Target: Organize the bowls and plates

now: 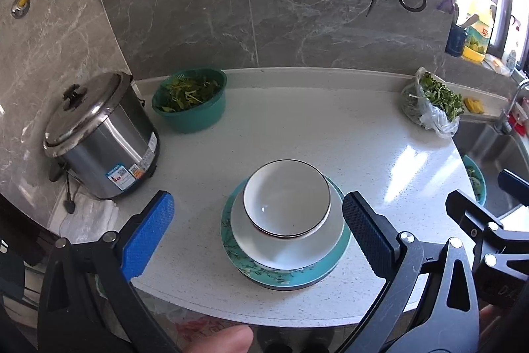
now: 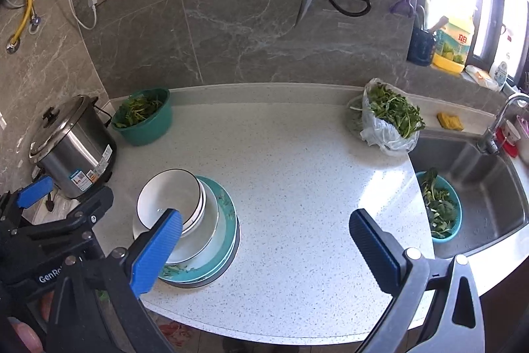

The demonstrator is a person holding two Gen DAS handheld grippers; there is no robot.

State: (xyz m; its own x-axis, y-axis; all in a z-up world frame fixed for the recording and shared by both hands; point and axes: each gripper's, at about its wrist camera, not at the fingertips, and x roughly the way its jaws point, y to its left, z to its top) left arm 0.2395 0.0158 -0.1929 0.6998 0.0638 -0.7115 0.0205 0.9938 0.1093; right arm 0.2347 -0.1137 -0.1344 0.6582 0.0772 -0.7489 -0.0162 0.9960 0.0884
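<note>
Blue pads up close: I've got my left gripper (image 1: 258, 229) spread wide either side of the dish stack, gripping nothing, and my right gripper (image 2: 264, 243) is just as wide over bare countertop (image 2: 297, 161), also holding nothing. That stack sits by the counter's front edge: white bowls (image 1: 287, 199) with dark rims nested on a white plate (image 1: 284, 248), on a teal floral plate (image 1: 334, 260). The right wrist view shows more teal plates under it, edge-on, which the left view hides. Only the right view properly shows the sink (image 2: 479, 161) with a teal colander (image 2: 439, 209) of greens inside. Left to right along the back edge: steel rice cooker (image 1: 99, 138), green basin (image 1: 190, 100) full of leaves, then a plastic bag (image 1: 429, 108) of greens at the right corner.
</note>
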